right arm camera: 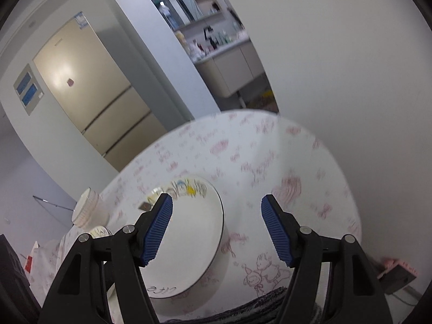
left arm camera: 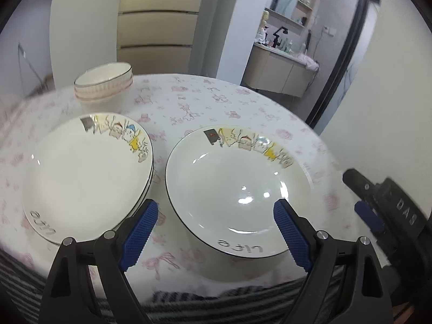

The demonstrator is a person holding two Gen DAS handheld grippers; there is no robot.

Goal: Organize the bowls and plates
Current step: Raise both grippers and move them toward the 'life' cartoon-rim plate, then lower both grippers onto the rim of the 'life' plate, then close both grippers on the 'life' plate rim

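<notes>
A single white deep plate (left arm camera: 237,189) with cartoon figures and black rim sits on the round table near its front edge. It also shows in the right wrist view (right arm camera: 189,232). A stack of like plates (left arm camera: 86,170) lies to its left. Stacked white ribbed bowls (left arm camera: 104,83) stand behind the stack, and show small in the right wrist view (right arm camera: 86,208). My left gripper (left arm camera: 216,232) is open and empty, jaws spread over the near rim of the single plate. My right gripper (right arm camera: 216,226) is open and empty, hovering over that plate's right edge. It shows at the right of the left wrist view (left arm camera: 378,205).
The table wears a white cloth with pink cartoon prints (left arm camera: 205,102). A dark striped fabric (left arm camera: 189,302) lies at the near edge. A wall stands close on the right (right arm camera: 337,67). A fridge (right arm camera: 89,86) and a vanity cabinet (left arm camera: 280,73) lie beyond.
</notes>
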